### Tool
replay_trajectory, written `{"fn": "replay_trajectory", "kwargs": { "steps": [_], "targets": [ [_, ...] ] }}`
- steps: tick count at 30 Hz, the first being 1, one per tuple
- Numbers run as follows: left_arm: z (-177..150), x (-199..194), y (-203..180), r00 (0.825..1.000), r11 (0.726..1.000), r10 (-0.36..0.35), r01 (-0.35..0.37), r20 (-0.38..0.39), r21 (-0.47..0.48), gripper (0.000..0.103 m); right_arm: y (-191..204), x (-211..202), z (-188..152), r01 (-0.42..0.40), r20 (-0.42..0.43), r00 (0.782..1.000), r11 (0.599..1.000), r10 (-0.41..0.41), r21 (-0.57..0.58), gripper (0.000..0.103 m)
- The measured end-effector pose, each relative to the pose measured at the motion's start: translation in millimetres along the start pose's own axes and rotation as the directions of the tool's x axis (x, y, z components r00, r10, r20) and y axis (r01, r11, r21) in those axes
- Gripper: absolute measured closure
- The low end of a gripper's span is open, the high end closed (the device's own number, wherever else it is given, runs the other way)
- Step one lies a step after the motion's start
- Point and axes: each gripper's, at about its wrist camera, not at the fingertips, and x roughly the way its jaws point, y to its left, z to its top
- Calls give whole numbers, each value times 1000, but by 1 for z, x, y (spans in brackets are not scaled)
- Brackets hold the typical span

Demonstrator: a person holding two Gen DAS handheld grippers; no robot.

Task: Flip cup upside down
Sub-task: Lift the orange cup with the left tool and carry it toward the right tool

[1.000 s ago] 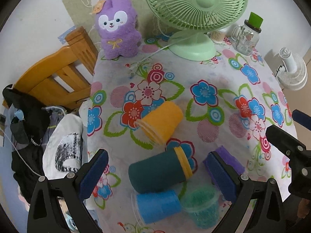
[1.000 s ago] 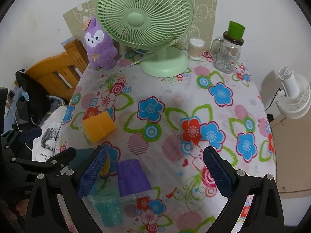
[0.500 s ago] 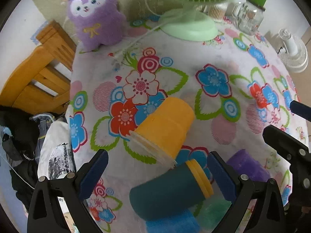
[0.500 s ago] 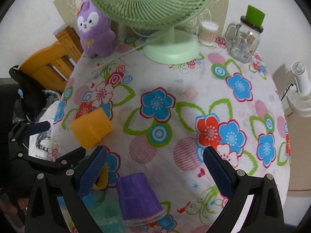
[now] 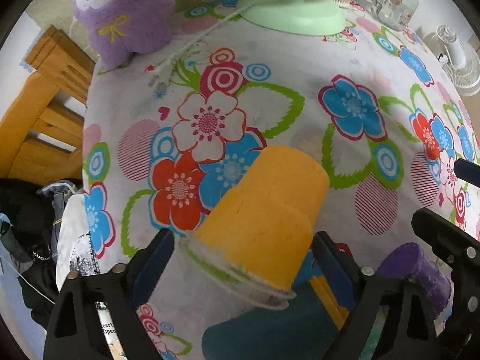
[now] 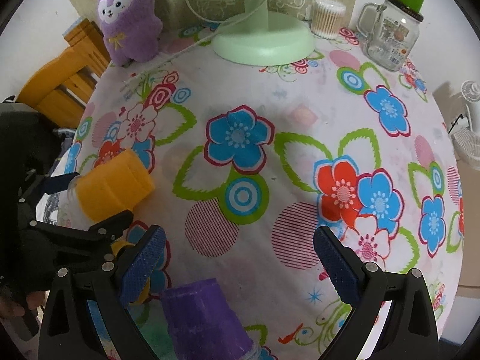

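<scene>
An orange cup (image 5: 264, 216) lies on its side on the flowered tablecloth (image 5: 300, 96), its clear rim toward me. My left gripper (image 5: 243, 258) is open with its blue pads on either side of the cup's rim end, a small gap showing on each side. The cup also shows in the right wrist view (image 6: 111, 189), with the left gripper (image 6: 90, 207) around it. My right gripper (image 6: 240, 258) is open and empty above the cloth. A purple cup (image 6: 204, 321) stands upside down just below it.
A dark teal cup with a yellow band (image 5: 270, 324) lies on its side under the orange one. At the back stand a green fan base (image 6: 264, 39), a purple plush (image 6: 129, 21), a glass jar (image 6: 390, 39) and a cotton swab tub (image 6: 327, 18). A wooden chair (image 5: 39, 114) is at the left.
My left gripper has moved forward and down until its open fingers flank the orange cup. My right gripper has also moved forward over the table. The cups have not moved.
</scene>
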Motion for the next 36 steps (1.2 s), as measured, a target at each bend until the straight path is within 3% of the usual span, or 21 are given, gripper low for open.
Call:
{"fn": "replay_trajectory", "kwargs": {
  "steps": [3, 6, 10, 16, 25, 36],
  "targets": [
    [1, 5, -3, 1000, 1000, -17, 17, -9, 8, 20, 0, 5, 1, -6, -9, 1000, 1000, 6, 1, 2],
    [1, 5, -5, 1000, 1000, -18, 18, 4, 9, 20, 0, 9, 2, -6, -20, 1000, 1000, 6, -4, 2],
    [2, -2, -13, 998, 999, 36, -38, 42, 28, 21, -1, 10, 2, -5, -26, 1000, 1000, 5, -4, 2],
    [5, -15, -27, 998, 999, 41, -43, 52, 22, 21, -9, 2, 4, -11, -13, 1000, 1000, 11, 9, 2],
    [10, -49, -41, 995, 999, 30, -26, 99, -44, 21, -38, -28, 4, -16, 26, 1000, 999, 15, 34, 2],
    [10, -84, -93, 990, 989, 33, -12, 138, -147, 21, -94, -70, -7, -32, 64, 998, 998, 28, 50, 2]
  ]
}}
